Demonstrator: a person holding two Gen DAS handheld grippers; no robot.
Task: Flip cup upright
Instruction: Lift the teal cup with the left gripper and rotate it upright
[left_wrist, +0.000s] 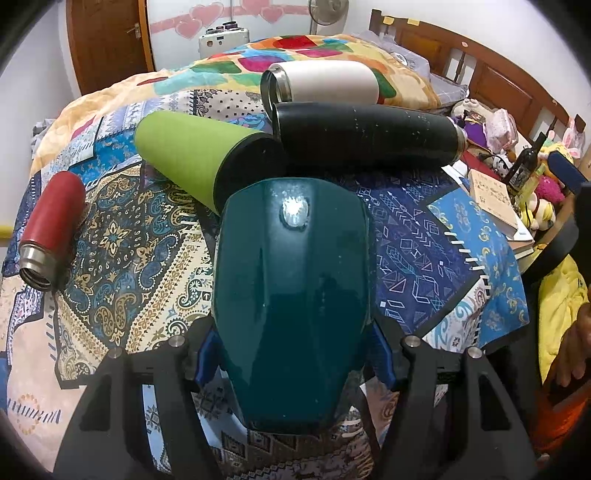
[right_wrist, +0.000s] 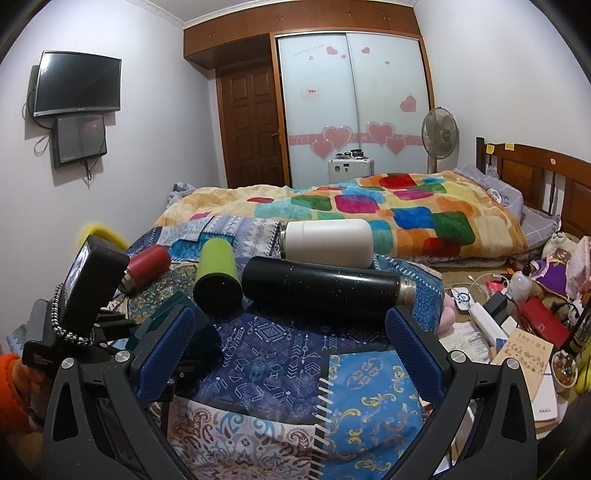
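Note:
My left gripper (left_wrist: 293, 354) is shut on a dark teal cup (left_wrist: 291, 295), which fills the middle of the left wrist view; its closed end points away from me over the patterned quilt (left_wrist: 129, 258). In the right wrist view the teal cup (right_wrist: 173, 314) shows partly behind my left blue pad. My right gripper (right_wrist: 291, 354) is open and empty above the quilt (right_wrist: 277, 365). Lying on their sides beyond are a green cup (left_wrist: 192, 158) (right_wrist: 216, 277), a black flask (left_wrist: 365, 136) (right_wrist: 321, 286), a white flask (left_wrist: 321, 83) (right_wrist: 327, 240) and a red flask (left_wrist: 51, 229) (right_wrist: 147, 264).
A colourful blanket (right_wrist: 388, 210) covers the bed behind the flasks. Clutter of books (left_wrist: 495, 206), a dark bottle (left_wrist: 524, 166), chargers and soft toys lies at the right (right_wrist: 517, 314). A wooden headboard (right_wrist: 546, 177), a fan (right_wrist: 439, 133) and a wardrobe stand behind.

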